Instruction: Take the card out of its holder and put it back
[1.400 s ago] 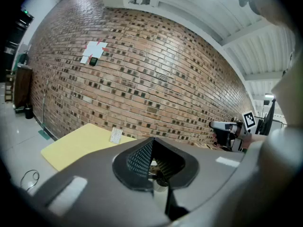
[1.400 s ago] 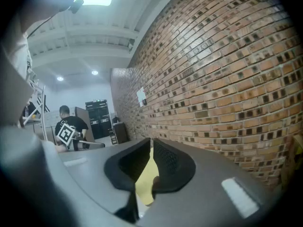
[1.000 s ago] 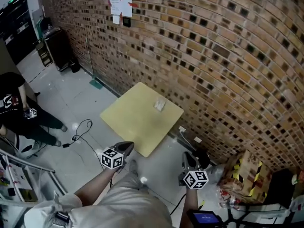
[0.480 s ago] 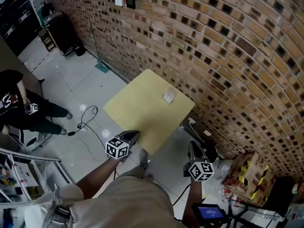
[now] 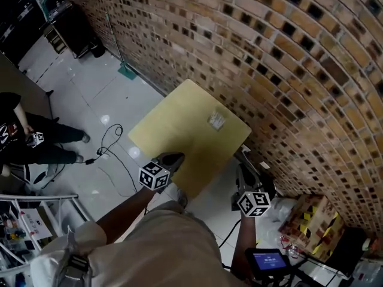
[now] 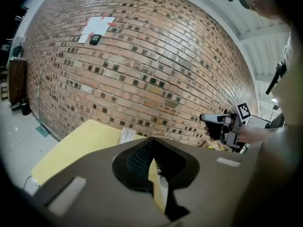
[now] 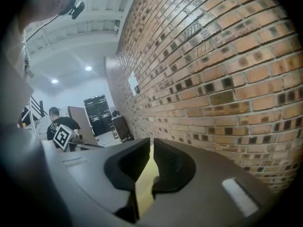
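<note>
Card holder (image 5: pixel 216 120), small and pale, is lying on the yellow table (image 5: pixel 173 130) near its wall-side edge; the card itself is too small to make out. Left gripper (image 5: pixel 173 159) and right gripper (image 5: pixel 245 172) are hovering by the near edge, jaws pressed together on nothing, so removal and return both appear pending. Bare tabletop is surrounding the holder, while the brick wall (image 5: pixel 287 70) is crowding the far side.

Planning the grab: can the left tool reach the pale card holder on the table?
Probably yes: the left tool hangs at the near edge of the yellow square table, only bare tabletop between it and the small pale card holder.
</note>
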### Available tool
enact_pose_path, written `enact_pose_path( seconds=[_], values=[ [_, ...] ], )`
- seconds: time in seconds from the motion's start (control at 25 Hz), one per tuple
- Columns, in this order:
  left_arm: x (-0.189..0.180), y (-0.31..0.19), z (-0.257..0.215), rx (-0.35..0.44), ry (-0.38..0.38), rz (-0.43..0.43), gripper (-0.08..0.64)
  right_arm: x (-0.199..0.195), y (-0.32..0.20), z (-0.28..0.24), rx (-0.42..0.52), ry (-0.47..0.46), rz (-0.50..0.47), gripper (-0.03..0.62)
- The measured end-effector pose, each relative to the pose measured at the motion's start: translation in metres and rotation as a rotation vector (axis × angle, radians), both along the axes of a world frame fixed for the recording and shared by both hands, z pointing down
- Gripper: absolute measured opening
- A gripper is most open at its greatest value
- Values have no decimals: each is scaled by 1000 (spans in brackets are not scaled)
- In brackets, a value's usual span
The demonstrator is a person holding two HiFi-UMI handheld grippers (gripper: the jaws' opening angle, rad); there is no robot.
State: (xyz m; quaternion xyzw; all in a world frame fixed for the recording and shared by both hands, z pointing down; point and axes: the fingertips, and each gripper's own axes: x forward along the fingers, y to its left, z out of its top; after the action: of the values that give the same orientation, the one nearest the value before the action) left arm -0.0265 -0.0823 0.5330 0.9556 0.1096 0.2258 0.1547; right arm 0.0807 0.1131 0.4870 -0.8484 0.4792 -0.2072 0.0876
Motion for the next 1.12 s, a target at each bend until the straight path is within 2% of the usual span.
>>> enact_pose_path(
  seconds=[0.4, 0.64, 0.88, 1.12],
  values=[
    [43, -38, 10, -35, 16, -6, 19, 41, -40, 10, -86, 25, -37, 37],
    [64, -53, 13, -25, 17, -18, 20, 61, -55, 19, -91, 18, -55, 41],
    [76, -48, 21, -20, -26, -73, 20, 91, -70, 34, -102, 6, -115, 43],
    [89, -38, 10, -1, -53, -171, 31, 122, -81, 60, -193, 26, -218, 44]
  ],
)
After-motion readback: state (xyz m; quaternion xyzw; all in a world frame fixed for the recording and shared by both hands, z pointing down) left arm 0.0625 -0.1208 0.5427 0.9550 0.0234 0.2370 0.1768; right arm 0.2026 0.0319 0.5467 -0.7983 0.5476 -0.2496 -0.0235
